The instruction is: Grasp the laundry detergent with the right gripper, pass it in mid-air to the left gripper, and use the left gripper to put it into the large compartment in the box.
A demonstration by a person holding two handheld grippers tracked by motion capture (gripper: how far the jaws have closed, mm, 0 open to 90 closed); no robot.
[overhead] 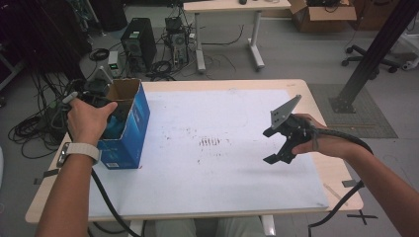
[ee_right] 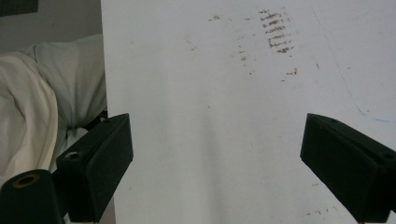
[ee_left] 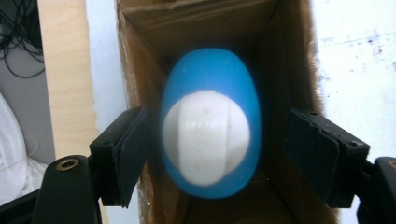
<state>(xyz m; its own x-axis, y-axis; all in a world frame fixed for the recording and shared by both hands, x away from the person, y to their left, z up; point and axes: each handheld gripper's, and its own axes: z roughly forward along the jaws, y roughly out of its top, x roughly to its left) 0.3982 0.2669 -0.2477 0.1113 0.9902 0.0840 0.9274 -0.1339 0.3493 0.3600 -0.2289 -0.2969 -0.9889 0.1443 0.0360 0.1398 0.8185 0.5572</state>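
A blue egg-shaped thing (ee_left: 210, 126) with a white round cap, slightly blurred, hangs inside an open blue carton (overhead: 134, 123) whose brown inner walls (ee_left: 196, 23) surround it. My left gripper (ee_left: 217, 140) points down into the carton's mouth at the table's left edge. Its pads (ee_left: 133, 154) stand apart on either side of the egg, with a gap on each side. My right gripper (overhead: 271, 146) hovers open over the right part of the white sheet (overhead: 222, 168), and nothing lies between its jaws (ee_right: 215, 158).
The carton stands at the left rim of the wooden table (overhead: 321, 106). On the floor behind are a computer tower (overhead: 138, 42), tangled cables (overhead: 29, 128), a second desk (overhead: 227, 29) and a black slanted post (overhead: 375, 49). Faint brown marks (overhead: 210, 142) dot the sheet.
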